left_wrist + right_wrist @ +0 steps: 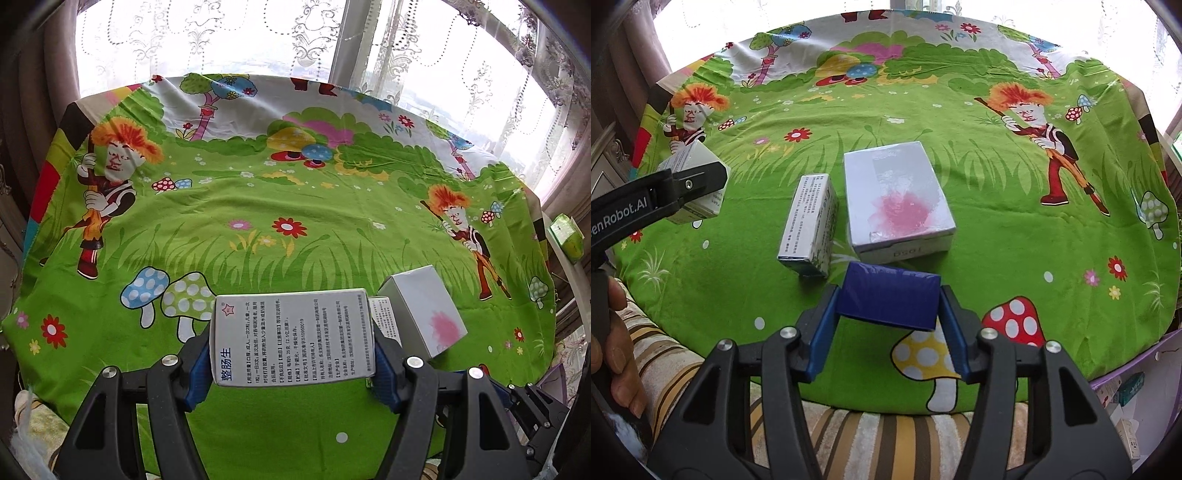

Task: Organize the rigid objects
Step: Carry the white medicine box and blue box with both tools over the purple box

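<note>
Left wrist: left gripper (293, 345) clamps printed box (293, 338) — light, stiff card; hold flat sides.
Right wrist: right gripper (888, 306) pinches blue box (889, 301) — glossy, may slip.

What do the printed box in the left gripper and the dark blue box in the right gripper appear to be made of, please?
The printed box looks like thin matte paperboard: flat white panels, dense print, sharp folded edges. The dark blue box is probably coated card or film-wrapped; its top shows a slight sheen, so the finish stays uncertain.

Both wrist views look steeply down, close (fisheye), sharing the cartoon tablecloth (258, 206) and pink-stained box (897, 199).
</note>
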Available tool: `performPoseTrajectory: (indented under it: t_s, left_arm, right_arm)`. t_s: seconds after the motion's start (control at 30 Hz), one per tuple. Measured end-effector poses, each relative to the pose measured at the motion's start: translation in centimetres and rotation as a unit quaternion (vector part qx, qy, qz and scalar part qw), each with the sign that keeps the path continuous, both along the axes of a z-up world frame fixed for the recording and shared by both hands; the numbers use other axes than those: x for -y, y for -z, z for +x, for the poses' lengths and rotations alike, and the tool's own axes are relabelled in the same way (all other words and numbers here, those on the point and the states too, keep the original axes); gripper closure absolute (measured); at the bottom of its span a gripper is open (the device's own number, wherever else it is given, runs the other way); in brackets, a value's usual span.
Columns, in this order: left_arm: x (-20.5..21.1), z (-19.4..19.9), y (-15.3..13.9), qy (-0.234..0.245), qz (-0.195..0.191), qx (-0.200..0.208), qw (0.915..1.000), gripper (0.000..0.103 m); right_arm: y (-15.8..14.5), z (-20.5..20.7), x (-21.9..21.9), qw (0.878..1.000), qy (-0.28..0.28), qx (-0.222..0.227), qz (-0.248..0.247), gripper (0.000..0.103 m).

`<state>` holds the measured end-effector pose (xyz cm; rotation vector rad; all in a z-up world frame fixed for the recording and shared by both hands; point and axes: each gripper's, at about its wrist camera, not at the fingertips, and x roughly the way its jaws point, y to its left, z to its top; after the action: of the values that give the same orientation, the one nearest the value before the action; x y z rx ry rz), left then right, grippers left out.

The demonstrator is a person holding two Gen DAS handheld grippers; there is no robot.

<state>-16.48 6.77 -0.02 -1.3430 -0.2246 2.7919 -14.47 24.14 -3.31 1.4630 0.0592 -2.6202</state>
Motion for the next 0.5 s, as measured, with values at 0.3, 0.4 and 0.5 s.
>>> performPoseTrajectory:
  t_s: [0.3, 0.4, 0.5]
  left_arm:
    - [-4.0, 2.7, -1.3, 0.050, -0.003, -0.008, 0.9987, 0.033]
    - [-5.5, 3.4, -1.7, 0.067, -0.003, -0.011, 0.9977, 0.033]
    - [-6.8, 3.9, -2.1, 0.083, -0.001, -0.012, 0.9965, 0.033]
  right_arm:
    - [-2.5, 2.4, -2.8, 0.999, 0.020, -0.024, -0.040, 0.046]
    - [-3.2, 3.4, -4.1, 0.998, 0.029, -0.029, -0.052, 0.046]
    - [-3.8, 4.5, -5.8, 0.997, 0.041, -0.035, -0.062, 0.046]
